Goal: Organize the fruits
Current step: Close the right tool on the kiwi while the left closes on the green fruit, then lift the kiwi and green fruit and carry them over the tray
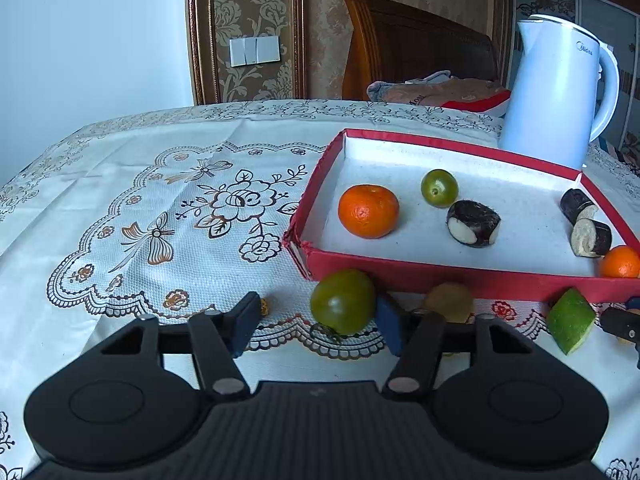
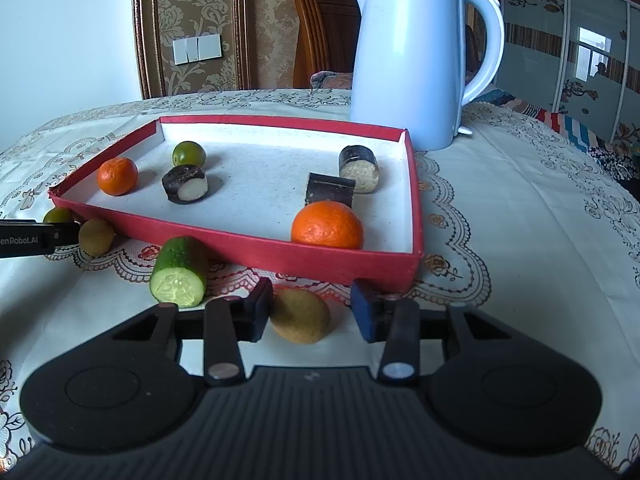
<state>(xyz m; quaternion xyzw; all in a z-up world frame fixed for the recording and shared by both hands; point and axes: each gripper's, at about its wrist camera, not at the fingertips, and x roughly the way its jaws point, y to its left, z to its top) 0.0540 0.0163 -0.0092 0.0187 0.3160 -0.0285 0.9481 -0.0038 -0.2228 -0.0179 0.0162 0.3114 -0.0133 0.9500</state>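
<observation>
The left gripper (image 1: pixel 316 324) stands released, a green fruit (image 1: pixel 343 302) against its right finger; the right gripper (image 2: pixel 312 314), unclenched, has a kiwi (image 2: pixel 301 315) touching its left finger.

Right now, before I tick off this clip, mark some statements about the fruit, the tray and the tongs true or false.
1. Two orange mandarins lie inside the red tray. True: one near its left end, one near its front right corner.
2. The cucumber piece lies in the tray. False: it lies on the tablecloth in front of it.
3. The right tongs straddle a brown kiwi. True.
4. The left tongs have an orange mandarin between them. False: it is a green fruit.
5. The white kettle stands inside the tray. False: it stands behind it.
</observation>
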